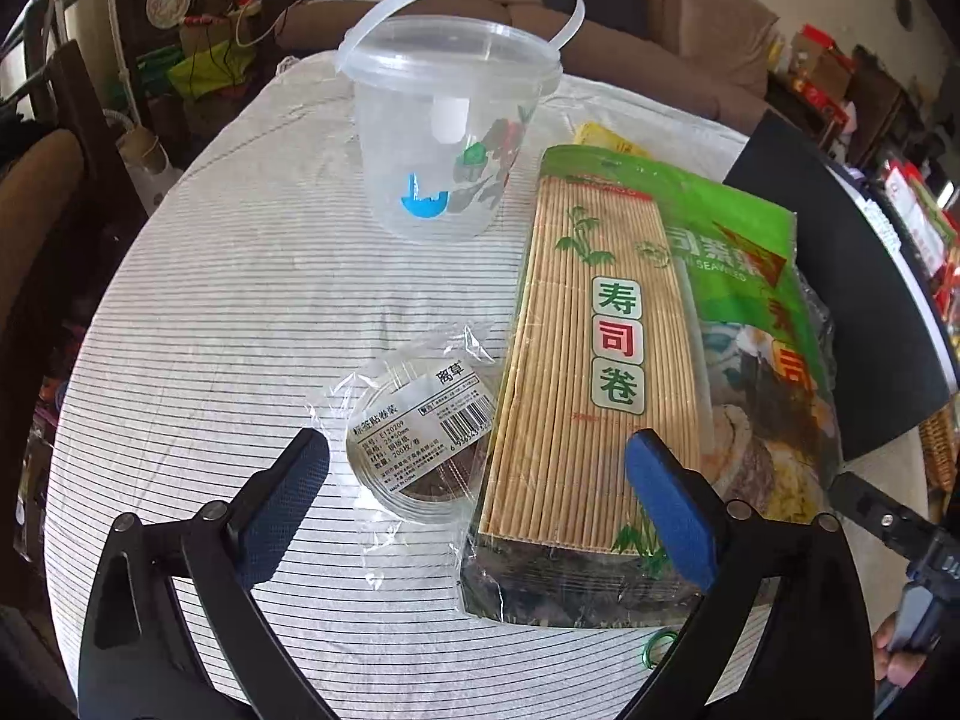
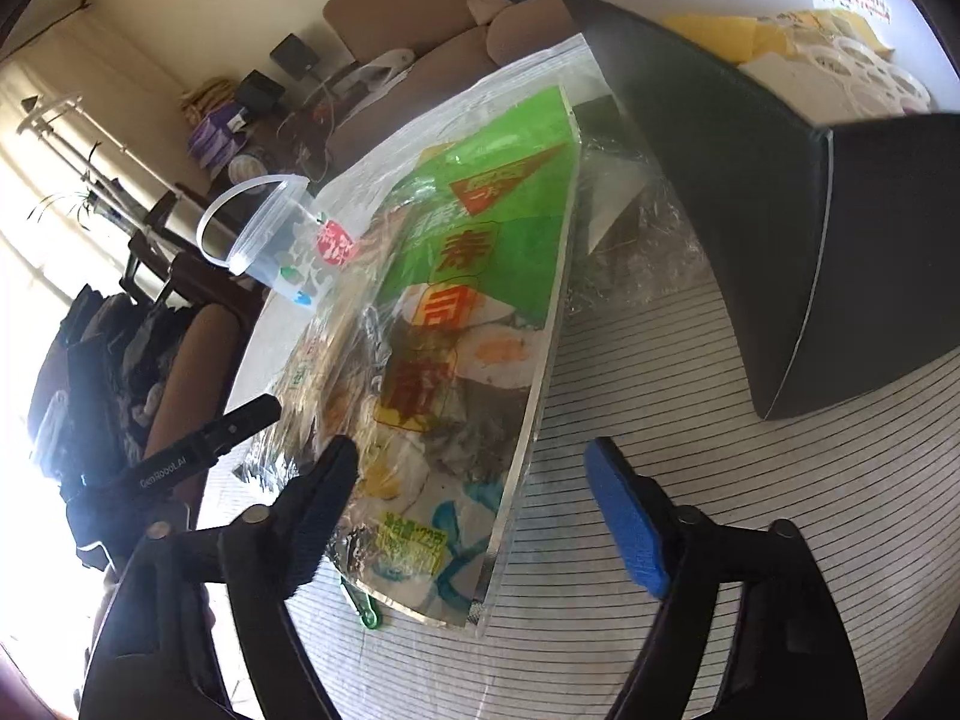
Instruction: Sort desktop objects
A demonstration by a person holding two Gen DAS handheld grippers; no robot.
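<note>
Both grippers spread above the striped tablecloth [image 1: 210, 312]

The left gripper [image 1: 477, 492] straddles a wrapped label-sticker roll [image 1: 414, 432], touching nothing; the right gripper [image 2: 471, 504] gapes over the sushi kit pack [image 2: 456, 324] edge. The lidded plastic bucket [image 1: 447, 120] stands behind, black box [image 2: 750, 192] beside.

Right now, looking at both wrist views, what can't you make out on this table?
- Black box contents: right view, its wall hides most.
- Green clip: left view, mostly hidden under the sushi pack.
- Label roll small print: left view, too small.
- Tub inside: right view, tilted and far.
</note>
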